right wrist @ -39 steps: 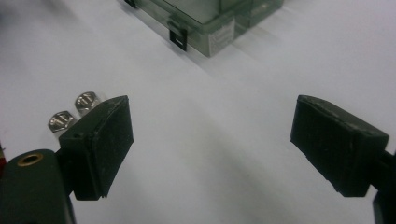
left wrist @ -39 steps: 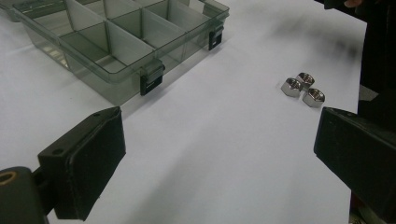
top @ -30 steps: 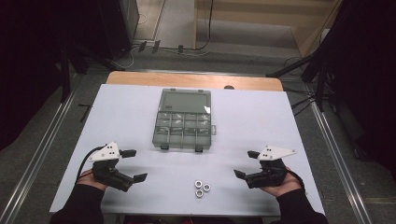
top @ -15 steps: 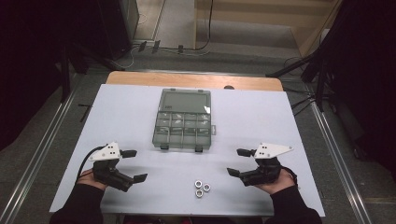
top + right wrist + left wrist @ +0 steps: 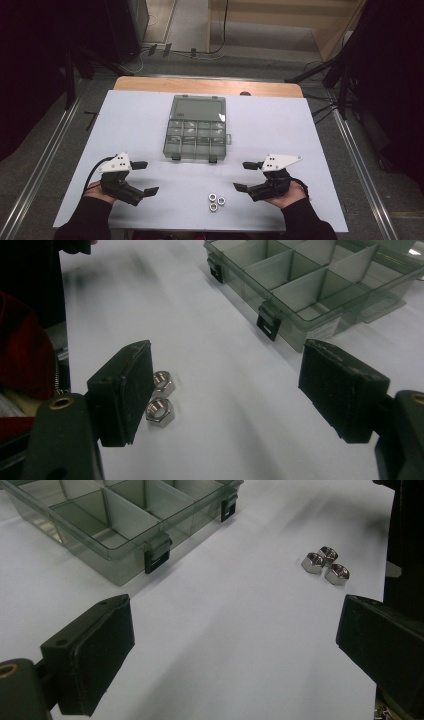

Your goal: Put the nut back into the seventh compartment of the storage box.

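Nuts: three metal nuts [image 5: 215, 202] lie touching in a small cluster at the lower middle of the high view, bare on the white worktop [image 5: 150, 125]; in the left gripper view they sit at the upper right [image 5: 325, 565].
Right gripper: the right gripper [image 5: 245, 176] is at the lower right of the high view, just beside the nuts and pointing toward them. Its jaws stand wide with nothing between them, though they have just been closing a little. In the right gripper view, two nuts peek out beside the left jaw.
Left gripper: the left gripper [image 5: 146, 177] is at the lower left, near the nuts but apart from them; jaws wide, nothing held.
Box: a clear compartment box [image 5: 197, 127] lies open at the middle of the worktop, well above the nuts in the frame, its two dark latches facing them.
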`<state>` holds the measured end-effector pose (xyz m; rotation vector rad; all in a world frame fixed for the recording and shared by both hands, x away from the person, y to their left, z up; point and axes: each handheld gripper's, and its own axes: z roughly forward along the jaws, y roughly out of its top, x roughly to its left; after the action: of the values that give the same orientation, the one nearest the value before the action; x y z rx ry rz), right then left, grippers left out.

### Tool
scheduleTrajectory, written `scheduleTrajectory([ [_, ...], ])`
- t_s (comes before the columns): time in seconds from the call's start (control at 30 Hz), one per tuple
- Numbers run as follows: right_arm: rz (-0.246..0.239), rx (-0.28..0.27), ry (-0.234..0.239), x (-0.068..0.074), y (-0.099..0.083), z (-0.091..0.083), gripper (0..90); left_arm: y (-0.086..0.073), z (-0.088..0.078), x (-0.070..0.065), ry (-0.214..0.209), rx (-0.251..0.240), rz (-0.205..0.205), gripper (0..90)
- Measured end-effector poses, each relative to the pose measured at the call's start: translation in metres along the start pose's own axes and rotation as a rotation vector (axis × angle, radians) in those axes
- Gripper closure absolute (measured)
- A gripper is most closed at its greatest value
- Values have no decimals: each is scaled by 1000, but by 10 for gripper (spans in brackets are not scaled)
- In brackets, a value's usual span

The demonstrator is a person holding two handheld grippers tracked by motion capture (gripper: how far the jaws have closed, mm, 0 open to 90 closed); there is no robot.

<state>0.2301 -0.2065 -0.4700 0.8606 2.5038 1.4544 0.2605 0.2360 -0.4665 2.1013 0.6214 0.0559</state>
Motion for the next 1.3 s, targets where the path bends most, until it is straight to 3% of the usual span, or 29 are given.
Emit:
scheduleTrajectory([
  [0.33, -34, 18, 40, 9, 7, 19, 258, 0, 0, 0, 4, 12, 4, 22],
  [0.83, -37, 16, 78, 19, 18, 45, 259, -1, 0, 0, 0, 15, 2, 22],
  [1.1, -74, 110, 59, 24, 19, 49, 265, -1, 0, 1, 3, 12, -3, 22],
  [1.13, -95, 149, 56, 27, 20, 50, 262, -1, 0, 1, 5, 13, -5, 22],
  [1.3, -120, 209, 46, 32, 20, 52, 263, -1, 0, 1, 5, 13, -5, 22],
])
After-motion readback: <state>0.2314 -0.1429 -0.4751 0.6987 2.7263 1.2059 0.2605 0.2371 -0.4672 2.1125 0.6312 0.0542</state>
